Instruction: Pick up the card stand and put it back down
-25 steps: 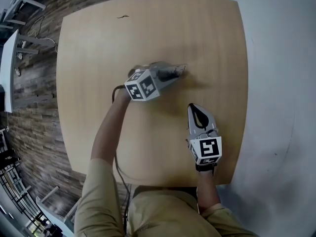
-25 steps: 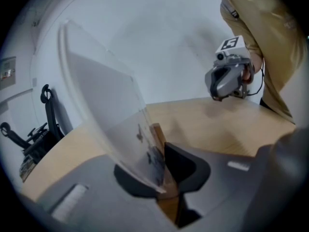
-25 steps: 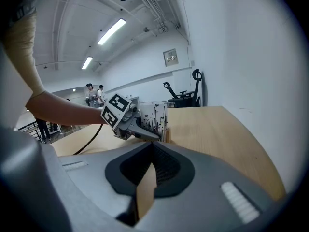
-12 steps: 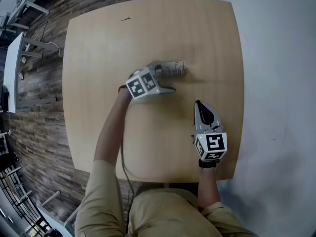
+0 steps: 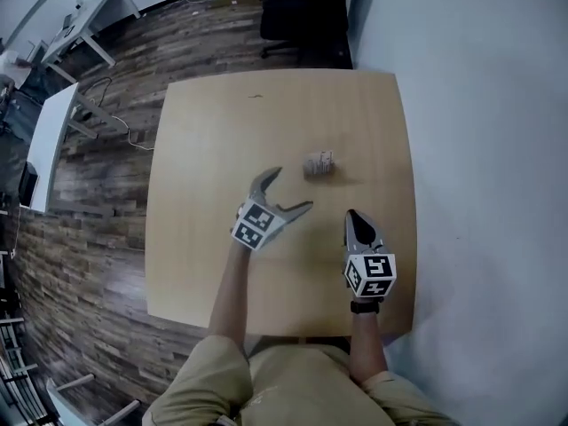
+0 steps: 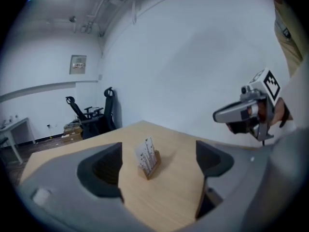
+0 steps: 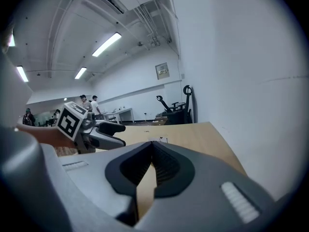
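Note:
The card stand, a small wooden block holding white cards, stands upright on the light wooden table. My left gripper hovers just short of it; its jaws have just been opening and now stand wide with nothing between them. In the left gripper view the card stand sits on the table some way ahead of the left gripper. My right gripper hangs near the table's right front, jaws shut and empty. In the right gripper view the right gripper shows its pads closed together, with the left gripper off to its left.
A black office chair stands beyond the table's far edge. White desks stand on the wood floor to the left. A pale wall runs close along the table's right edge. People stand far off.
The left gripper has let go of the card stand, opened wide, and drawn back and up from it. The right gripper has risen too. The stand stays on the table.

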